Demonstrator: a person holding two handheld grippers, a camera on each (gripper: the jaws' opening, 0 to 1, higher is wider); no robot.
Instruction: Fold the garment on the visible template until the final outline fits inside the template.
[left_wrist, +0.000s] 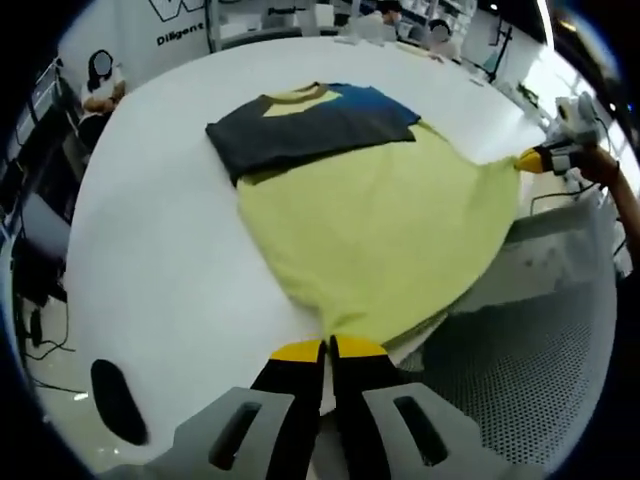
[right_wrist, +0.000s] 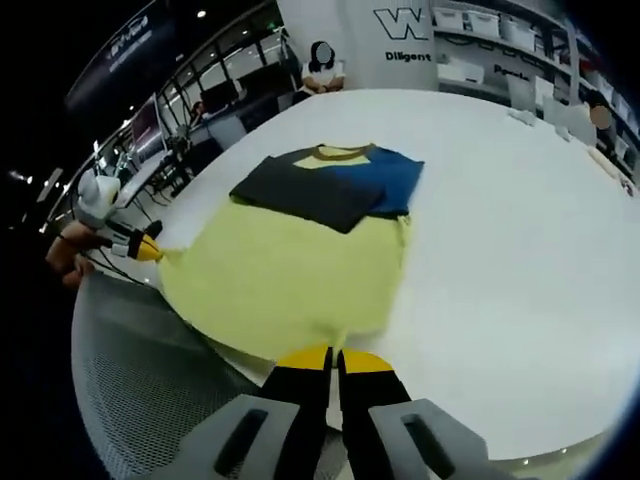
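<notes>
Yellow cloth is pinched at the near edge in both views: the left claw (left_wrist: 327, 350) has its yellow-tipped jaws closed on one corner of the hem, and the right claw (right_wrist: 333, 358) is clamped the same way on the other corner. Each claw also shows far off to the side in the other's view, so the hem is stretched between them, drawn out over the near edge of the table (left_wrist: 170, 250), with a perforated grey surface (left_wrist: 520, 380) below it.

Beyond the claws the garment (left_wrist: 370, 220) spreads flat on the white table. It is a T-shirt, pale yellow in the body, and it looks thin and limp: the cloth sags into soft curves between the two held corners and would surely slump wherever it is not supported. I judge it light, not slippery, and in no way fragile, though it will drag and wrinkle if pulled across the table rather than lifted.

Farther on, the dark grey sleeve (left_wrist: 290, 130) and the blue sleeve (left_wrist: 375, 100) already lie folded in over the chest, below the yellow collar (left_wrist: 300, 95). The hem corners seem the right place to hold for carrying the lower half up over those sleeves. I cannot make out any template outline.

At the far side people sit at desks.
</notes>
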